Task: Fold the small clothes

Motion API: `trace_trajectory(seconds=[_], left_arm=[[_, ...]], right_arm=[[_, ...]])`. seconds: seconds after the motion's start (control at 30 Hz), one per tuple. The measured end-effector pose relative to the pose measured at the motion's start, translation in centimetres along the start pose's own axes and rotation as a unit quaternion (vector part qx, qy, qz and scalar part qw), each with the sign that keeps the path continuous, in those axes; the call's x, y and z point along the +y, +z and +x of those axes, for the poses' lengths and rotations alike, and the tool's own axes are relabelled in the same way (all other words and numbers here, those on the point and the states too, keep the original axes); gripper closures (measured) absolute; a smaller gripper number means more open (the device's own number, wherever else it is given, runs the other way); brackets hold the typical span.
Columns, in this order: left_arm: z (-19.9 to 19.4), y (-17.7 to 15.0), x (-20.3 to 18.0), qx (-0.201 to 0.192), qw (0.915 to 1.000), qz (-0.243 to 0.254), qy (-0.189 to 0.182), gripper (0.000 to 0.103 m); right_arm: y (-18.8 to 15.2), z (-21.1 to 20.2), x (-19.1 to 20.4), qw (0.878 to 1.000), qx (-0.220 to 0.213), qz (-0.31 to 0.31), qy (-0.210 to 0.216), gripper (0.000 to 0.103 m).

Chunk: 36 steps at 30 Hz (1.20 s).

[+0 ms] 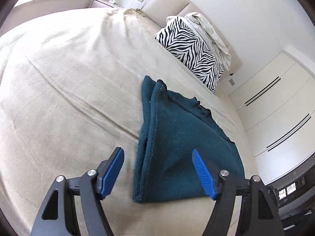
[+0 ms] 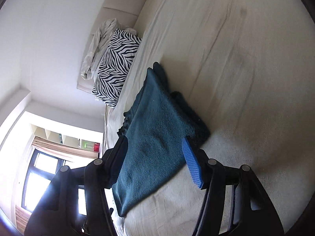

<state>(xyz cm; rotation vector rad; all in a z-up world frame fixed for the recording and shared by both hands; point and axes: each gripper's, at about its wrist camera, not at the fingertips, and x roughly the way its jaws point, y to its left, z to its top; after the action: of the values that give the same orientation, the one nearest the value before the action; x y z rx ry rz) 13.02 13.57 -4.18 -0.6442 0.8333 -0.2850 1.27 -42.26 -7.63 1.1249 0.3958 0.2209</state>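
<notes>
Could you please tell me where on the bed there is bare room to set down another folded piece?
The bedspread lies bare across the wide stretch beside the teal garment, on the side away from the wardrobe. It is crowded near the headboard, where the zebra pillow and a crumpled pale cloth lean.

Each tool [image 1: 157, 155] [image 2: 155, 143] has black linkage arms, silver pivot screws and ribbed blue pads
</notes>
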Motion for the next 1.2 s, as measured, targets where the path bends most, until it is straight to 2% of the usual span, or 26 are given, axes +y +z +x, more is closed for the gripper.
trace_trajectory(seconds=[0.07,0.17,0.23,0.37,0.53,0.7,0.77,0.83,0.93,1.2], left_arm=[[1.3,0.8,0.5,0.025,0.9997,-0.006,0.000,0.030],[3.8,1.1,1.5,0.067,0.9963,-0.033,-0.043,0.030],[5.2,1.2,1.7,0.089,0.9944,-0.042,-0.040,0.031],[6.2,1.7,1.6,0.098,0.9926,-0.053,-0.049,0.032],[8.0,2.3,1.9,0.125,0.9869,-0.079,-0.065,0.044],[8.5,2.3,1.7,0.130,0.9834,-0.095,-0.084,0.045],[8.4,2.3,1.9,0.129,0.9825,-0.101,-0.088,0.054],[8.3,2.1,2.4,0.129,0.9817,-0.110,-0.086,0.072],[8.5,1.9,3.1,0.132,0.9815,-0.111,-0.083,0.087],[8.1,1.6,3.2,0.123,0.9817,-0.111,-0.094,0.091]], right_arm=[[0.2,1.5,1.4,1.000,0.021,-0.013,0.013,0.046],[-1.3,3.3,3.8,0.997,0.063,-0.041,0.033,0.046],[-2.8,5.0,5.5,0.993,0.091,-0.059,0.043,0.046],[-4.7,7.5,7.9,0.986,0.135,-0.083,0.054,0.046],[-5.4,10.8,10.3,0.978,0.172,-0.091,0.069,0.046],[-6.6,15.4,13.6,0.965,0.224,-0.120,0.061,0.046],[-7.3,17.4,15.1,0.958,0.243,-0.138,0.057,0.046],[-8.2,19.5,16.5,0.950,0.267,-0.152,0.057,0.046],[-9.9,22.7,18.4,0.937,0.298,-0.175,0.053,0.046],[-12.8,31.3,19.6,0.914,0.360,-0.184,0.023,0.046]])
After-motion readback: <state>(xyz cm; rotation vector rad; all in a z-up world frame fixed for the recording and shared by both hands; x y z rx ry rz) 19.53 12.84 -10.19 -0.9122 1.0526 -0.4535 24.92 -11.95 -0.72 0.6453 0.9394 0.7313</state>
